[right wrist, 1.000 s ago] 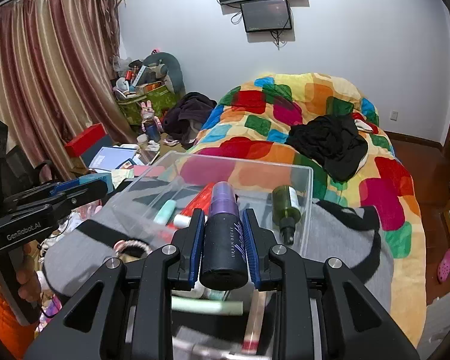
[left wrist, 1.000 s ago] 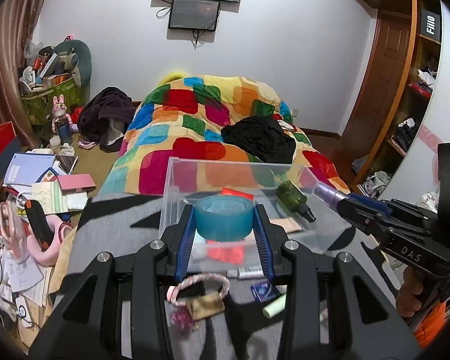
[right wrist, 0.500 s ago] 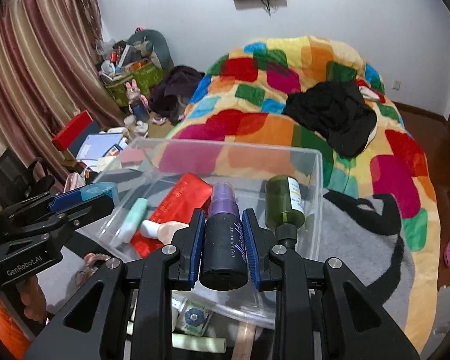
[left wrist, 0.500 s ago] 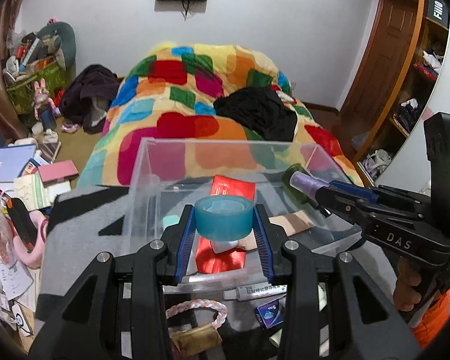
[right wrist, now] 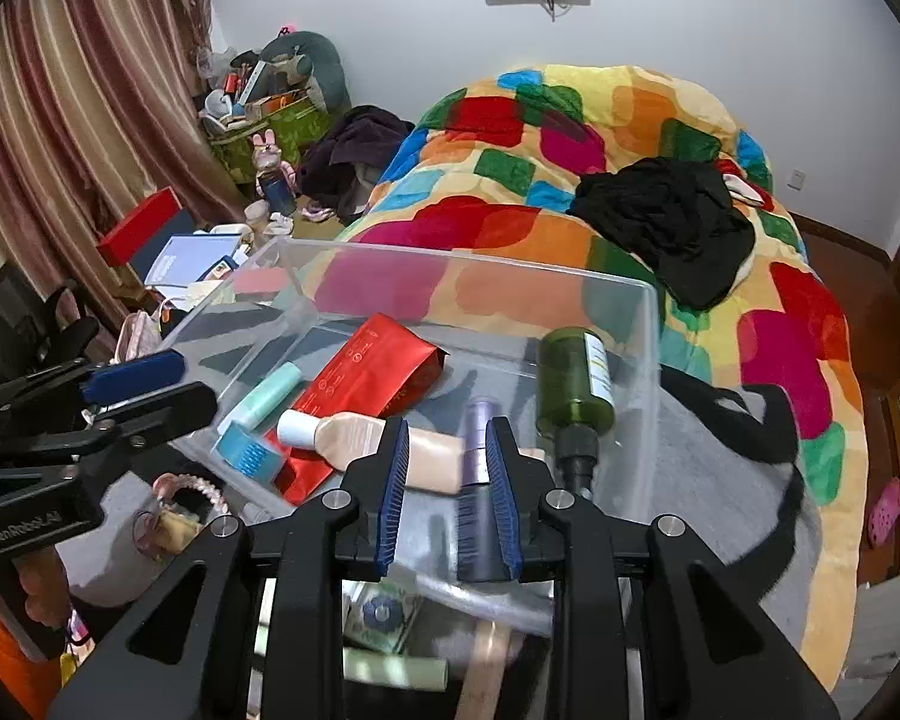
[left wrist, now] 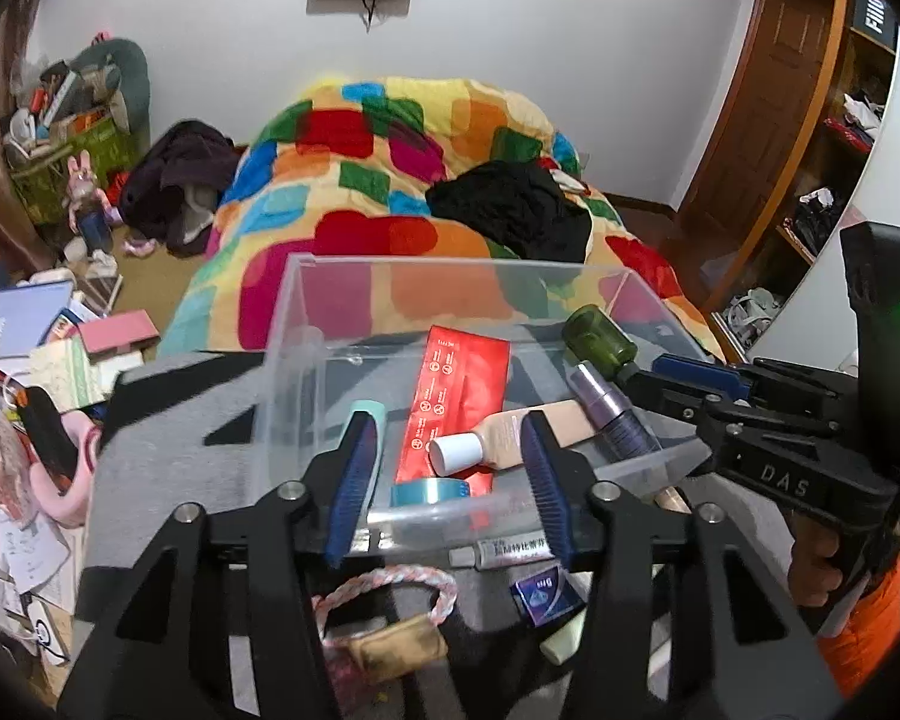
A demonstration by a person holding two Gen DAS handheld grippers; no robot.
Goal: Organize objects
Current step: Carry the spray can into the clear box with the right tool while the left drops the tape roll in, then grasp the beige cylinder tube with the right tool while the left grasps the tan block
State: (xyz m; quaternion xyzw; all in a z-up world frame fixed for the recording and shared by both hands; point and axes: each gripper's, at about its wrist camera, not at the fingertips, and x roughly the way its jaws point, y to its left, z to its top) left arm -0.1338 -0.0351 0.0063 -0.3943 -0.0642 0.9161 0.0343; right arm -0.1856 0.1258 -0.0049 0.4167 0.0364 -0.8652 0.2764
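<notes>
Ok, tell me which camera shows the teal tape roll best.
The left wrist view: the teal tape roll lies centred between the left gripper fingers, which have just been opening, inside the clear bin. The right wrist view shows it off to the left, blurred, beside the red pouch.

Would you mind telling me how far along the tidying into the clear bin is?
Done: red pouch, green bottle, beige tube and teal tape lie in the clear bin. In hand: the left tongs have just been opening, nothing pinched; the purple spray bottle looks loose between the right tongs. Left: the pink bracelet, small white tube and blue packet outside the bin.
</notes>
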